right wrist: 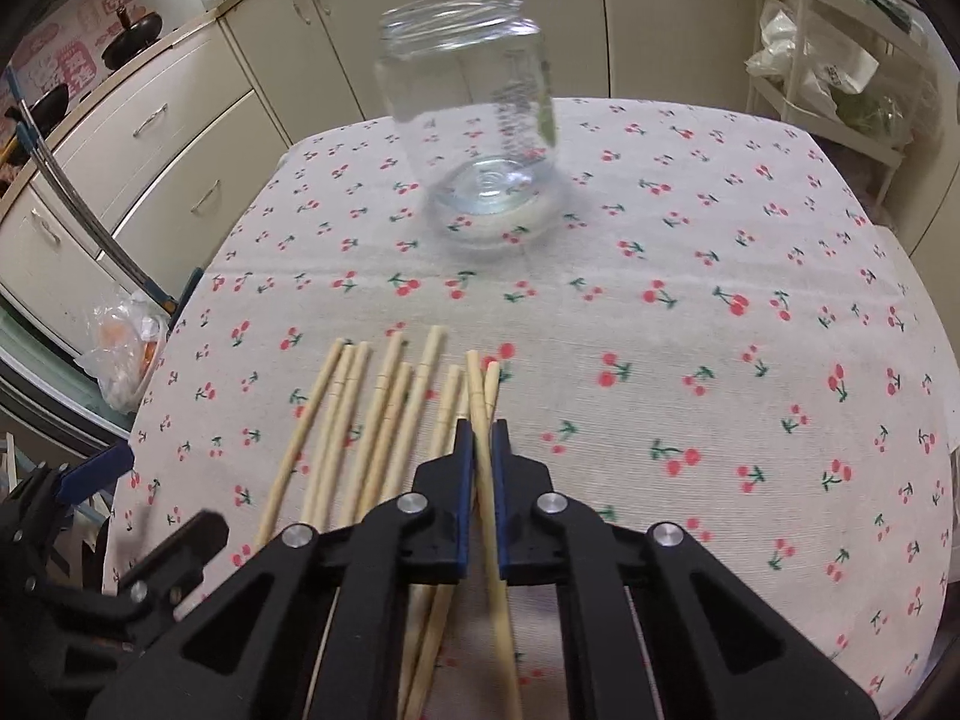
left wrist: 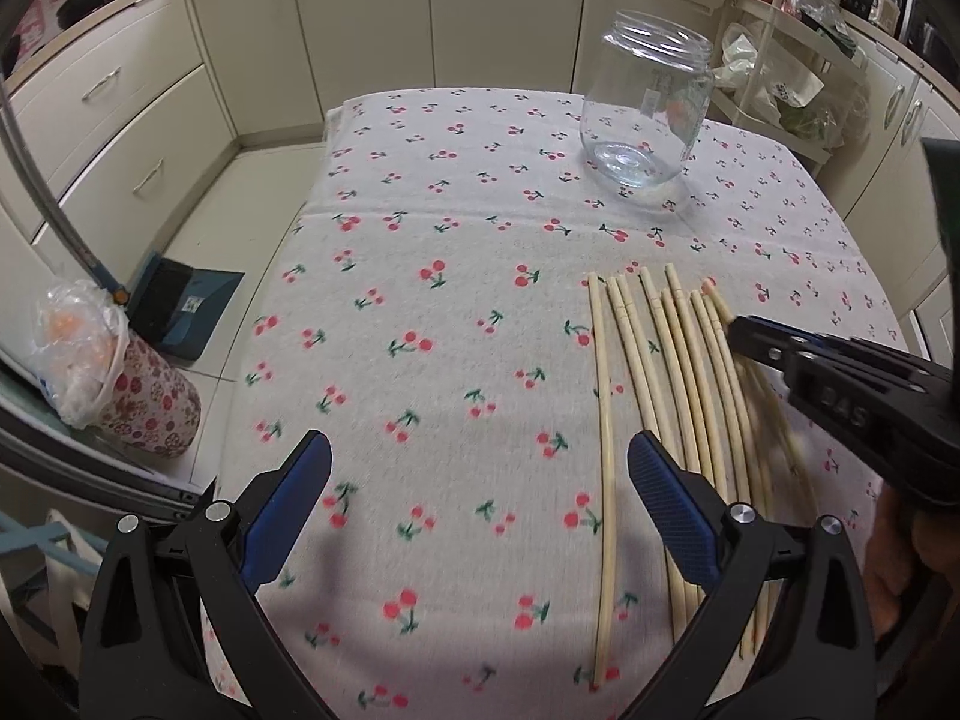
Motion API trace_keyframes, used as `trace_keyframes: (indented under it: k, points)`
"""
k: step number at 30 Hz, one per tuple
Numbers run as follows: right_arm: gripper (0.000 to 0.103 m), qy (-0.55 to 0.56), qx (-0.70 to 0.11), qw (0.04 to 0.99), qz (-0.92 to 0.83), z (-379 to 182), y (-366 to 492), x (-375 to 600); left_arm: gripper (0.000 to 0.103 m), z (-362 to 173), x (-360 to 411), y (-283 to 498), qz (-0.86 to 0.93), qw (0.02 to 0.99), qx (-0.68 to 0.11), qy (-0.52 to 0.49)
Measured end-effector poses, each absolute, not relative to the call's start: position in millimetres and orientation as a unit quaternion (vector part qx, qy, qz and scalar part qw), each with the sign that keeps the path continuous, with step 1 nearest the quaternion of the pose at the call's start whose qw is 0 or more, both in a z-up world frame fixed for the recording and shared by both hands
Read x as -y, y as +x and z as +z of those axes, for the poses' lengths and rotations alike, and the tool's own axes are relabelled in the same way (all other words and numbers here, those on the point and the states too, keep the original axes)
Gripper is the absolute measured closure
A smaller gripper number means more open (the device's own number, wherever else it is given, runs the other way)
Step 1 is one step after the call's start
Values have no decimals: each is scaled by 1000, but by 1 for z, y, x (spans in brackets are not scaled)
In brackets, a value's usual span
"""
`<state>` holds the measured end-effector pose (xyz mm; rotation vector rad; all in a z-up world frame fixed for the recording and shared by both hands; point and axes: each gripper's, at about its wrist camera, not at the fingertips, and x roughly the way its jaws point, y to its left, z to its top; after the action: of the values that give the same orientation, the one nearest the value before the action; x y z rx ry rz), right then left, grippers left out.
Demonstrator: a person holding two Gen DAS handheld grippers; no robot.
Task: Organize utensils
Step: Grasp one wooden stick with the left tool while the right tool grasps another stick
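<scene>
Several pale wooden chopsticks point(left wrist: 678, 384) lie side by side on the cherry-print tablecloth point(left wrist: 450, 300); they also show in the right wrist view point(right wrist: 384, 414). A clear empty glass jar point(left wrist: 647, 99) stands upright beyond them, also in the right wrist view point(right wrist: 480, 138). My right gripper point(right wrist: 480, 432) is shut on one chopstick point(right wrist: 480, 396) at the right end of the row; it shows in the left wrist view point(left wrist: 735, 330) too. My left gripper point(left wrist: 480, 468) is open and empty, low over the cloth, just left of the chopsticks.
Cream kitchen cabinets point(left wrist: 360, 18) run behind and to the left. A floral bin with a plastic bag point(left wrist: 120, 384) and a blue dustpan point(left wrist: 180, 312) sit on the floor at left. A white rack with bags point(left wrist: 792, 78) stands at back right.
</scene>
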<state>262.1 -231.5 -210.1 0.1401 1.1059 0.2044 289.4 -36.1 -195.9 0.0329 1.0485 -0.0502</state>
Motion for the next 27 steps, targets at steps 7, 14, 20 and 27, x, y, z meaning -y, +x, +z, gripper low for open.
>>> trace_keyframes:
  k: [7,14,20,27]
  points:
    - [96,62,-537,834,110,-211,266,230,9,-206,48,308,-45,861,-505,30]
    - [95,62,-546,827,123,-213,273,230,23,-214,51,330,-55,857,-512,30]
    - [95,54,-551,822,134,-213,277,229,37,-214,65,342,-70,857,-508,54]
    - [95,58,-551,822,131,-211,276,239,60,-212,82,354,-88,859,-501,67]
